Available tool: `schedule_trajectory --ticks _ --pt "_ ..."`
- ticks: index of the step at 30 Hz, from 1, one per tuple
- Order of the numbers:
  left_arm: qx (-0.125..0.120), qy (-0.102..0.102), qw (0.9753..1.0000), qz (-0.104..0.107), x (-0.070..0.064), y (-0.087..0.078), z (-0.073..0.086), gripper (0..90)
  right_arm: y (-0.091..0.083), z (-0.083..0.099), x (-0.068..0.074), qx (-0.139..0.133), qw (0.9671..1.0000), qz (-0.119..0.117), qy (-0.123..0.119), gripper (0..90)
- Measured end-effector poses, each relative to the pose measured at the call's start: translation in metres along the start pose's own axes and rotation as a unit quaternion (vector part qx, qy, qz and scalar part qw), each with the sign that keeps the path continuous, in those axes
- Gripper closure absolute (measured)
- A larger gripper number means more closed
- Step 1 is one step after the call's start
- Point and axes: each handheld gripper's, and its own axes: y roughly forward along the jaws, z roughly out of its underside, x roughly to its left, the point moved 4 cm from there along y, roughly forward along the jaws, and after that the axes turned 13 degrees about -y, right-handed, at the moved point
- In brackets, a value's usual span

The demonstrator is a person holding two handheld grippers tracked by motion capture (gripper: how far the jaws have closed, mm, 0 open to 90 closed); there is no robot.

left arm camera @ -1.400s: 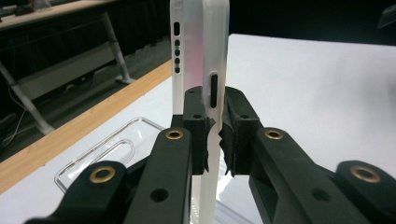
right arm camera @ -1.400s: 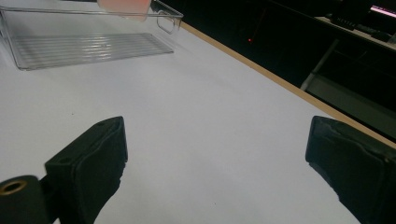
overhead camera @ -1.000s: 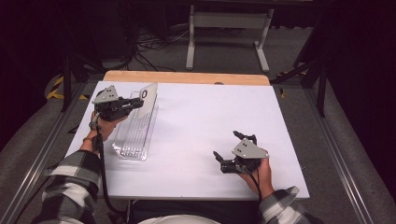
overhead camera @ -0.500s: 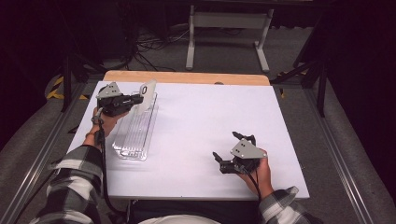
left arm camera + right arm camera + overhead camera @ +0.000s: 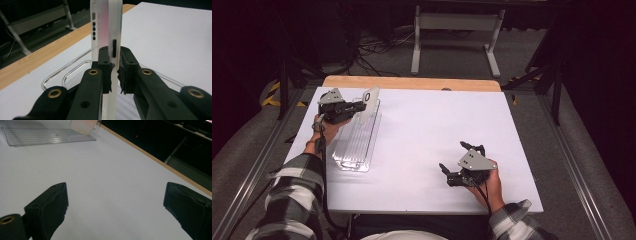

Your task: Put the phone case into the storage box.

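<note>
White phone case (image 5: pixel 107 30) pinched upright in the left gripper (image 5: pixel 114 72).

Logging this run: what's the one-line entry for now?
left tongs: shut on phone case edge, upright | clear tray: flat beneath | right tongs: open, idle

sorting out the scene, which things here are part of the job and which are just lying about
In the job:
- phone case, held upright on edge
- left gripper, shut on the case
- clear tray under it

Lying about:
- right gripper, open, idle on the table
- metal stand on the floor behind
</note>
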Motion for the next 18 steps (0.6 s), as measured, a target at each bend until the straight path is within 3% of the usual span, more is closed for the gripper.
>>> schedule_trajectory --ticks 5,6,7,8,9,16,18 --pt "-0.002 -0.005 0.9999 -0.014 0.005 -0.002 0.001 80.8 0.001 0.0 0.001 0.002 1.0 -0.001 0.0 6.4" --pt "-0.006 -0.002 0.9997 -0.024 0.008 -0.003 0.0 80.8 0.001 0.001 0.001 0.002 1.0 0.0 -0.001 6.4" --pt "-0.002 -0.001 0.9987 -0.051 0.012 -0.004 0.0 80.0 0.002 0.001 0.001 0.003 1.0 -0.001 -0.004 6.4" --pt "-0.002 -0.001 0.9987 -0.051 0.012 -0.004 0.0 79.2 0.002 0.001 0.001 0.005 1.0 -0.002 -0.004 6.4" --pt "-0.001 -0.005 0.9969 -0.079 0.017 -0.005 0.001 77.8 0.002 0.001 0.002 0.005 1.0 -0.002 -0.006 6.4" --pt "0.01 -0.002 0.9925 -0.122 0.022 -0.004 0.001 72.0 0.002 0.0 0.003 0.005 0.9999 -0.003 -0.009 6.4" --pt "0.019 0.003 0.9899 -0.141 0.023 -0.002 0.002 71.2 0.002 0.0 0.003 0.006 0.9999 -0.003 -0.009 6.4"
